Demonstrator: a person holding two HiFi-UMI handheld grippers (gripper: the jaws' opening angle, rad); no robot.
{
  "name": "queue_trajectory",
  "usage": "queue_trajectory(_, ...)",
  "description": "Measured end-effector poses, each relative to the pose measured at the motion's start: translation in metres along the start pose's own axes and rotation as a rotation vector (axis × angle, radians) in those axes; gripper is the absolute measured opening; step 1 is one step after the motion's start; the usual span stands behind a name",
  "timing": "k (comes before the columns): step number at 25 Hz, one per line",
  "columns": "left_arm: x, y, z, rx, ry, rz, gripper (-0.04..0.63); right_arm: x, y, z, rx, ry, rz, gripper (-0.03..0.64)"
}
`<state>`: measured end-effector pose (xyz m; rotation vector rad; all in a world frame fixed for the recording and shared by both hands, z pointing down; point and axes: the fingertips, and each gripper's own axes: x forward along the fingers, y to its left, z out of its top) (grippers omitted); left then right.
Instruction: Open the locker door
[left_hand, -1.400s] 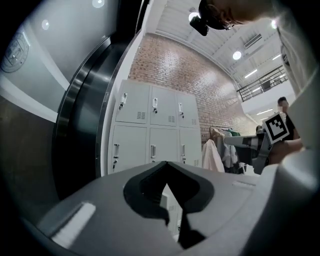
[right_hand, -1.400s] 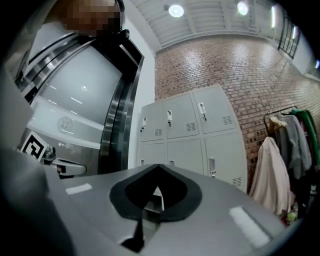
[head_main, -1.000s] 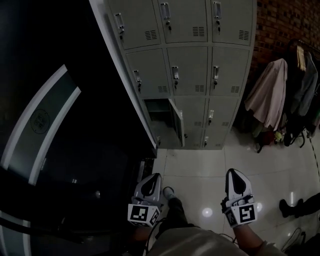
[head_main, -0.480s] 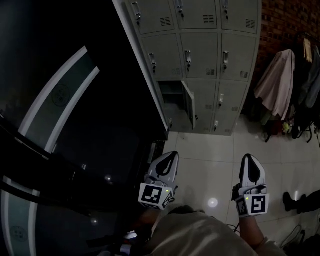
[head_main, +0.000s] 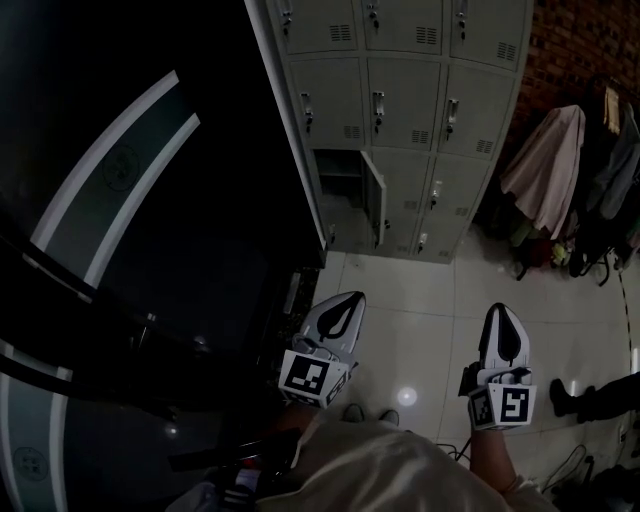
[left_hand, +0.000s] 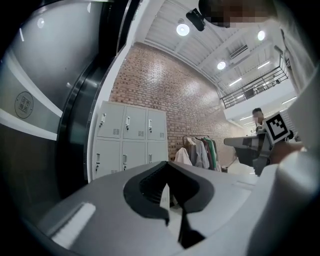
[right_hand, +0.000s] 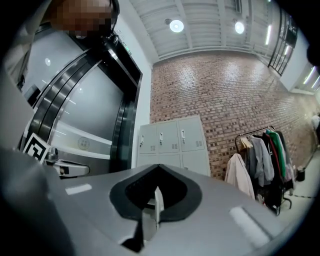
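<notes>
Pale tiled floor (head_main: 420, 290) separates grey metal lockers (head_main: 410, 110), low door (head_main: 376, 203) still ajar, from the lifted left gripper (head_main: 343, 303) and right gripper (head_main: 503, 316), fingers (right_hand: 157, 202) clenched empty, so the opening seems done.

Tiled floor (head_main: 420, 300) gives passage from near side to locker bank (head_main: 400, 110) at far end. Left is shut off by dark wall (head_main: 150, 200); right is crowded by coat rack (head_main: 560, 170), a person's shoe (head_main: 565, 398) nearer. Locker door (head_main: 372, 205), left column, stands ajar, jutting out.
</notes>
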<state>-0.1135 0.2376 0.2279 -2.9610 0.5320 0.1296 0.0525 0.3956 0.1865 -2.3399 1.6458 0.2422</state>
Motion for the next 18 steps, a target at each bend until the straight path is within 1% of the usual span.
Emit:
queue_trajectory(3,-0.005,-0.001,0.001,-0.004,-0.006,-0.015,0.060,-0.004,0.003,-0.005,0.000,0.011,-0.006,0.000)
queue_trajectory(8,-0.014,0.004,-0.006,-0.022,-0.001,-0.008,0.060,-0.003,0.009,-0.008,0.007,0.018,-0.004,0.000)
queue_trajectory(12,-0.018,0.004,-0.004,-0.032,-0.006,-0.011,0.060,-0.007,0.013,-0.014,0.017,0.036,0.001,0.000)
queue_trajectory(18,-0.026,0.006,-0.009,-0.029,0.002,-0.021,0.060,-0.010,0.023,-0.015,0.015,0.030,0.005,0.000)
